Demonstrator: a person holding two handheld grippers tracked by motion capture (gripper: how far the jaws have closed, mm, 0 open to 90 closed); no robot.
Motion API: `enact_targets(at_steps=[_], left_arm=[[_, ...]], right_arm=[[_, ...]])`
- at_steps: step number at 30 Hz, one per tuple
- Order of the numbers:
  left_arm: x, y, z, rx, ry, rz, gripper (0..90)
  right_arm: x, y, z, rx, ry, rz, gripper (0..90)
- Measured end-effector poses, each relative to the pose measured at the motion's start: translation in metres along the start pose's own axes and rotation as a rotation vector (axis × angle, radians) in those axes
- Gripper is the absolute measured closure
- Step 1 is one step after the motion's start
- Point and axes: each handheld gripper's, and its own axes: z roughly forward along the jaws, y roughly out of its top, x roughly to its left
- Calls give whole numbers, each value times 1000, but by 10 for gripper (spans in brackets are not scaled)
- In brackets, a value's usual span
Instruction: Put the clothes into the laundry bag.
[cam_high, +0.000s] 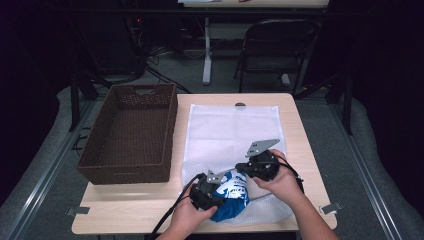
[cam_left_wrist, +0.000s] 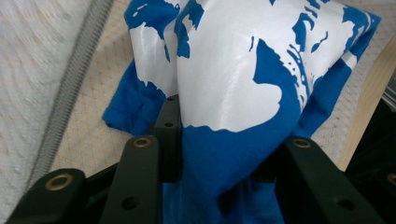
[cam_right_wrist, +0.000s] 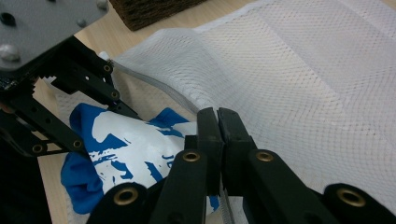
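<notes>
To your left on the wooden table (cam_high: 300, 145) stands a brown woven basket (cam_high: 131, 134), hanging slightly over the table's left edge. Beyond the table you'll see a dark folding chair (cam_high: 278, 48) and a white table leg (cam_high: 207, 50).

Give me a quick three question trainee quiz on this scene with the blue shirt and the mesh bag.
1. True or false: the basket stands right of the mesh bag.
2. What does the left gripper hold?
A. shirt
B. basket
C. chair
3. The right gripper has its jaws ____.

Key: 1 false; 2 A; 3 shut, seemingly on the bag's edge.
</notes>
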Motion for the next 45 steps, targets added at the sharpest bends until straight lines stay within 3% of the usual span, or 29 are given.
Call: enact_targets(at_steps=[15, 26, 33, 45], left_arm=[[4, 13, -11, -52, 30, -27, 681], [3, 24, -2, -65, 56, -32, 681], [5, 26, -1, -91, 95, -68, 681], [10, 23, 13, -75, 116, -72, 649]], right_arm=[[2, 3, -3, -10, 1, -10, 883], [3, 3, -3, -14, 4, -8, 883], [3, 3, -4, -18, 4, -6, 883], [2, 2, -1, -9, 1, -5, 883]])
